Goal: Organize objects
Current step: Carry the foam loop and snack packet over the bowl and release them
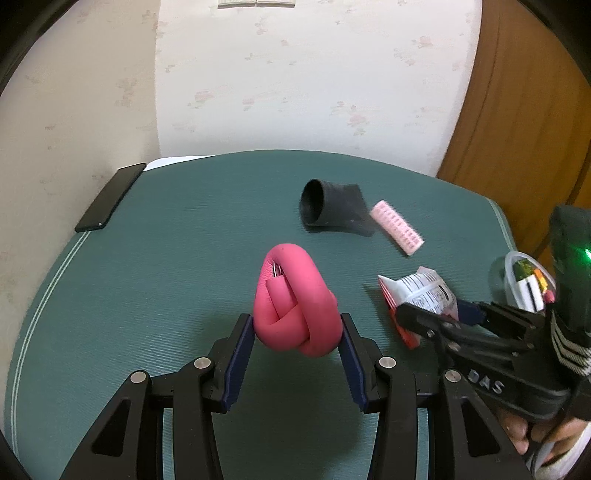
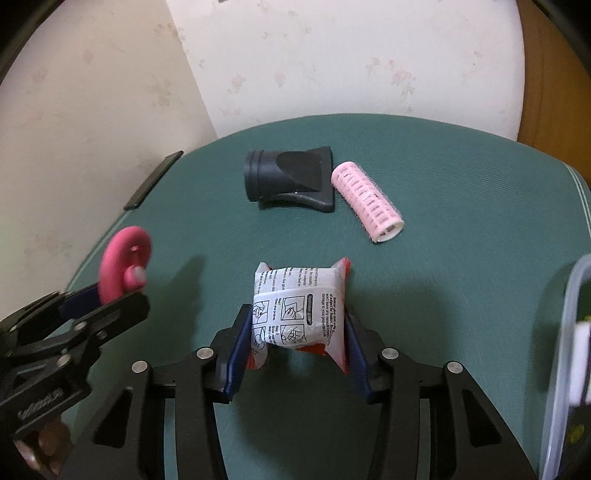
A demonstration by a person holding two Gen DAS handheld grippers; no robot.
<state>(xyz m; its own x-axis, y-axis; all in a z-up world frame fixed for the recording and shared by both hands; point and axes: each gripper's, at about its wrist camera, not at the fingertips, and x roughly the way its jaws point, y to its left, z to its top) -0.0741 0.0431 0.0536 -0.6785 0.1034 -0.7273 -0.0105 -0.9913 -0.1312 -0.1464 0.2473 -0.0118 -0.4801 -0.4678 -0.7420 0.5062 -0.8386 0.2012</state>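
Pink foam knot [image 1: 297,308] clamped in left gripper [image 1: 297,334]; packet [image 2: 299,314] in right gripper [image 2: 298,334]

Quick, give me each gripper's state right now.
Left gripper: shut on the pink foam knot.
Right gripper: shut on the printed packet.

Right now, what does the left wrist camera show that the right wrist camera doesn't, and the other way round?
Only the left wrist view shows the white wall plate at the top and the person's right hand with a striped cuff.

Only the right wrist view shows the black-line instruction drawings on the white and red packet and the open end of the pale pink hair roller.

Both show the left gripper shut on the knotted pink foam curler, the right gripper shut on the packet, the black dryer nozzle, the dark phone, the clear plastic container and the green mat.
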